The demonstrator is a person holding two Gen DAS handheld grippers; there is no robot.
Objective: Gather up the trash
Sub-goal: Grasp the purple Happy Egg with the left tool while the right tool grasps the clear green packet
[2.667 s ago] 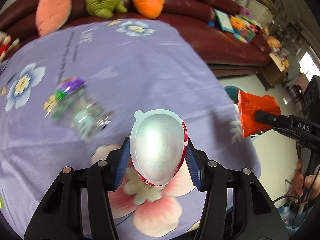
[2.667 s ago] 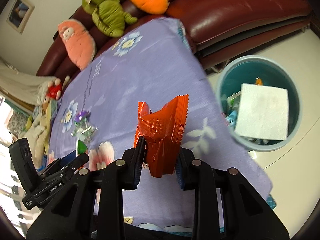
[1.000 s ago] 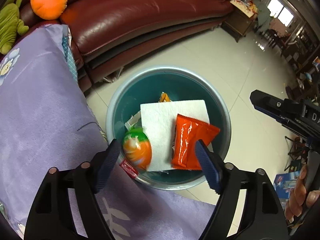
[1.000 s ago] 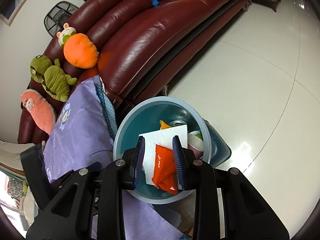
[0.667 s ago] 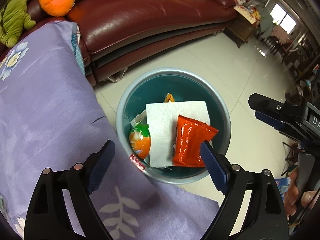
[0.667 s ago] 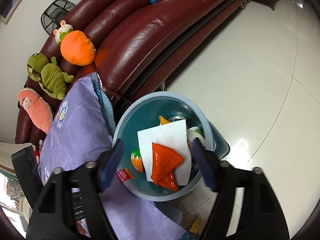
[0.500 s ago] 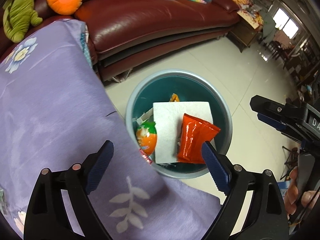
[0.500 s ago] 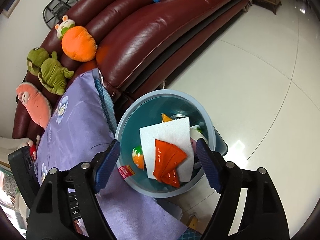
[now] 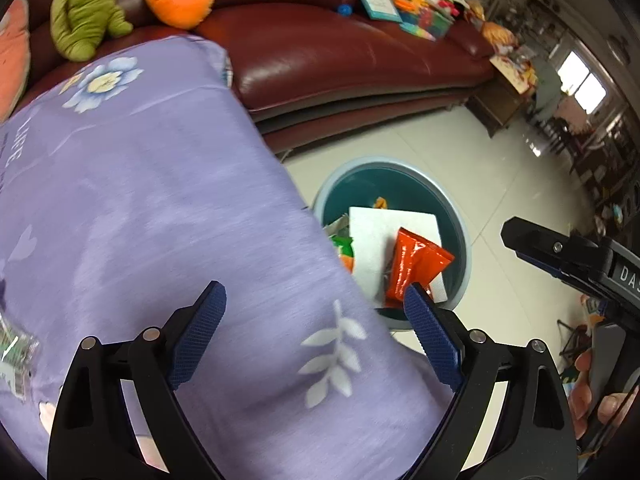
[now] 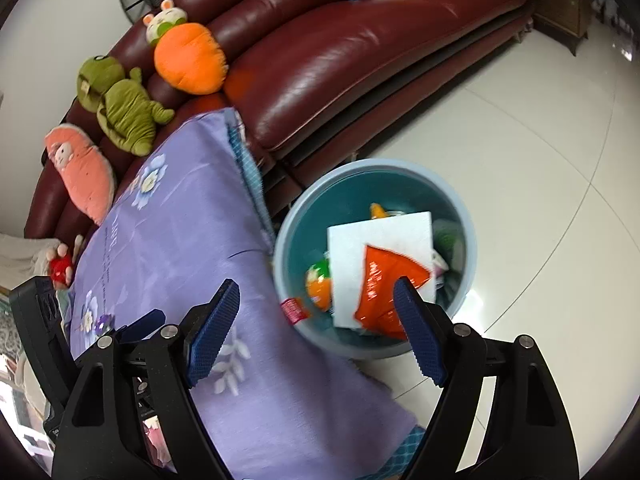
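A blue-rimmed bin (image 9: 456, 216) (image 10: 292, 220) stands on the floor beside the table. In it lie a red snack packet (image 9: 416, 264) (image 10: 384, 276), an orange-green cup (image 10: 318, 284) and a white sheet (image 9: 372, 236) (image 10: 360, 244). My left gripper (image 9: 316, 320) is open and empty over the purple tablecloth (image 9: 140, 200). My right gripper (image 10: 316, 316) is open and empty, above the table edge and the bin. A clear wrapper (image 9: 12, 354) lies on the cloth at the far left.
A dark red sofa (image 9: 340, 48) (image 10: 360, 40) runs behind the table with plush toys (image 10: 188, 60) and books on it. White tiled floor (image 10: 540, 140) surrounds the bin. The other gripper's body (image 9: 580, 264) shows at the right of the left wrist view.
Both grippers opened over the bin and let go of the cup and the red packet, which now lie in it. Both have since drawn back toward the table.
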